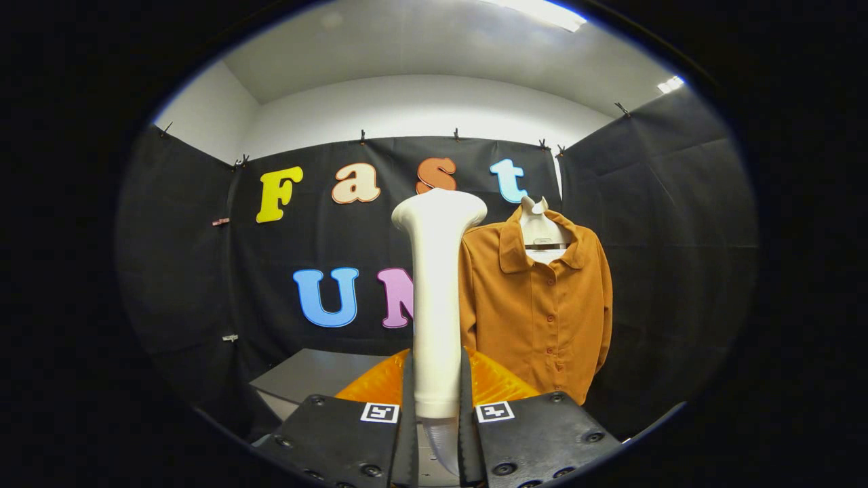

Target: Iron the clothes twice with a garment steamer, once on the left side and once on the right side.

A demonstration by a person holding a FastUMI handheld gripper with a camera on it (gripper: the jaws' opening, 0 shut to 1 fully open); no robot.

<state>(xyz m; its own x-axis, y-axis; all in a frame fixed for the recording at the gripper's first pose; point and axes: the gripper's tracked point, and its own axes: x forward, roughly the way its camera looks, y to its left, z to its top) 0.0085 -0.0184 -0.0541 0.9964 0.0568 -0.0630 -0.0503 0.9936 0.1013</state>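
1 gripper [435, 407] w/ fingers clamped on 1 white garment steamer [436, 298], upright, 1 orange shirt [542, 312] on hanger just beyond, to its right, 1 grey table [305, 376] below

Hand-held gripper [436, 407] clamped, fingers upright.

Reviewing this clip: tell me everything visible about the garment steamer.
The steamer is a white, smooth, plastic-looking wand: a long straight handle widening into a flared head at the top. It stands upright, clamped between the gripper's two fingers, which press on its lower handle from both sides. A greyish tip sticks out below. Its head overlaps the hanging orange shirt's sleeve edge; whether they touch cannot be told.
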